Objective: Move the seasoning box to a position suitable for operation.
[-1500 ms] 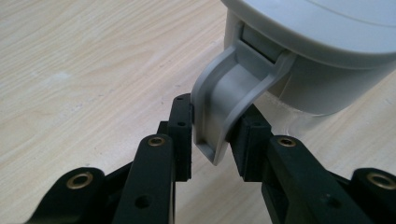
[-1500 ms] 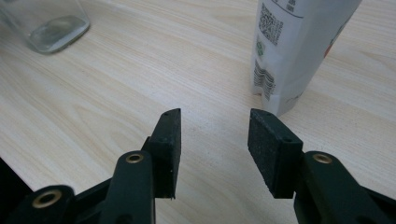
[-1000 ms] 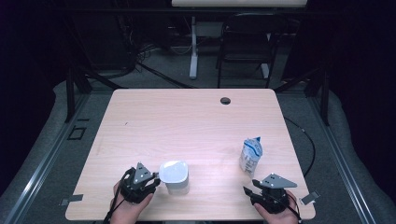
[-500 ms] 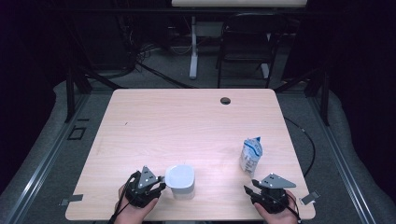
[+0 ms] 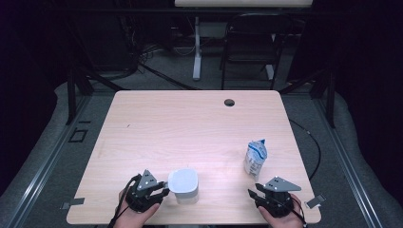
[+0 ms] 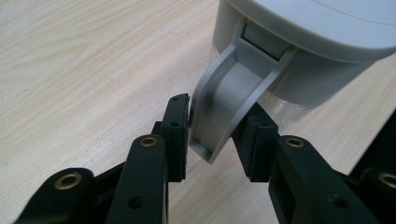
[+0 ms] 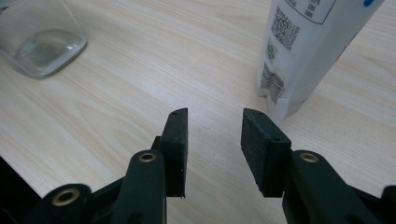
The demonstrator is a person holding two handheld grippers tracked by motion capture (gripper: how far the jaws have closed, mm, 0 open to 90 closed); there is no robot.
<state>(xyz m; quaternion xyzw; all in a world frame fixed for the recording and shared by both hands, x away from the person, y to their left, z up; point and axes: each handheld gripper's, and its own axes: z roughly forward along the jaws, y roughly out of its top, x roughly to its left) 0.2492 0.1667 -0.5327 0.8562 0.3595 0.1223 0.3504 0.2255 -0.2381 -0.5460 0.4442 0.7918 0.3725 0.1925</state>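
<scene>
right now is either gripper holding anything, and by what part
The left gripper has the grey handle of the lidded jug between its just-opening jaws; grip uncertain. The right gripper is open, holding nothing.

On your table (image 5: pixel 190 118), the container (image 5: pixel 184 184) stands near the front edge, left of centre, with your left gripper (image 5: pixel 159 190) just to its left. The pouch (image 5: pixel 255 158) stands well to the right, your right gripper (image 5: pixel 255 194) just before it.
</scene>
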